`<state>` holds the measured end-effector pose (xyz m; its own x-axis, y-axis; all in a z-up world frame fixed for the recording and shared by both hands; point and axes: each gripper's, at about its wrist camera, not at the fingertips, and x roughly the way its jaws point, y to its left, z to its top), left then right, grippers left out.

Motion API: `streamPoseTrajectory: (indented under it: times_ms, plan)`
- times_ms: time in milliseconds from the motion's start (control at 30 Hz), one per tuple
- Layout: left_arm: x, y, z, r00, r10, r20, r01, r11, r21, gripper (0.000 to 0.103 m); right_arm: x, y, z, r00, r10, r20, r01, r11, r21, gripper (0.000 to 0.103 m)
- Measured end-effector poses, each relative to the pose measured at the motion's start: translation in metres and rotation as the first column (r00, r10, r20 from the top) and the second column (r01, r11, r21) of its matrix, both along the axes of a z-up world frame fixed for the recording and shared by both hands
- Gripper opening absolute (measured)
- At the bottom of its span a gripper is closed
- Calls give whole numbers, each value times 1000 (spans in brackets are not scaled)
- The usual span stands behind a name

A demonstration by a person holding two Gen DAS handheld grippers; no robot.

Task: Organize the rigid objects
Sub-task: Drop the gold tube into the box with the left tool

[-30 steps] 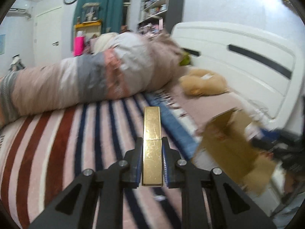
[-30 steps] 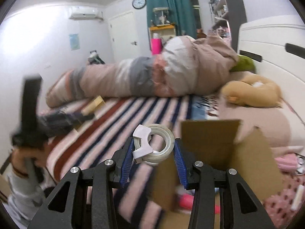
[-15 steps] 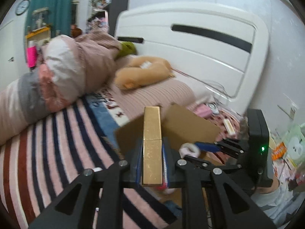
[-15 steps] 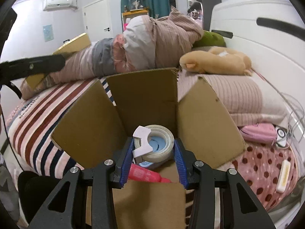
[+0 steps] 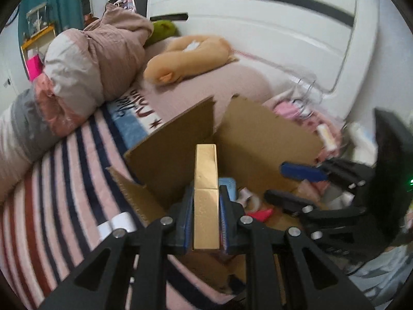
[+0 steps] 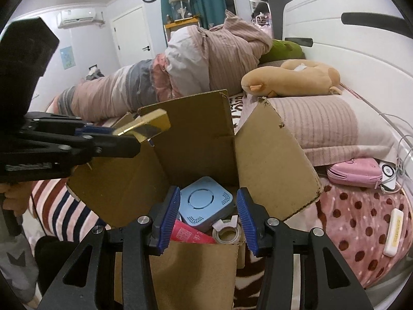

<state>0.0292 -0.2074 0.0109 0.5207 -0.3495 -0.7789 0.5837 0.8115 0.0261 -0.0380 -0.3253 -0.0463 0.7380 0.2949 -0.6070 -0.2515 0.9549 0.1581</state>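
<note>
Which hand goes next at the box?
Left. Its tool grips the gold bar over the open box; the right tool is open, its tape roll lying in the box.

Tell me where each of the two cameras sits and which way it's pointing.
Left wrist: on the left tool, looking down along the long gold box it grips into the open brown cardboard box; the right tool shows at right.
Right wrist: on the right tool, open above the same carton; the left tool and a hand show at left.
Shared: carton, gold box, both tools, tan plush toy.
</note>
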Motion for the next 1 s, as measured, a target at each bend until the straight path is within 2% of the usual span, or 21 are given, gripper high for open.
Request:
streamPoseTrajectory:
  times_ms: [267,500,600,700,767,867,1000]
  plan:
    - [-3,4,1,999,19,30,-20,999,34,16,-7,1,2,1000,-1,6,1,1000,10,42]
    - [-2,16,6,998,55,41,-55,998,-6,19,-7,3,4,1000,9,4,-9,1000,6,43]
    - [-4,29,12,995,76,58,-74,997,-27,31,-4,9,6,1000,20,-1,-20,1000,-5,43]
    - [-10,54,23,990,114,80,-107,991,-85,41,-2,18,12,999,31,7,-31,999,-26,43]
    - [-14,70,30,987,130,93,-118,985,-125,53,-3,27,20,999,39,25,-38,999,-34,43]
    - [-23,106,40,973,183,137,-160,974,-163,60,-6,46,37,996,65,69,-63,998,-25,43]
    - [-29,153,43,953,249,171,-215,957,-195,70,-11,87,58,981,153,118,-153,988,-11,43]
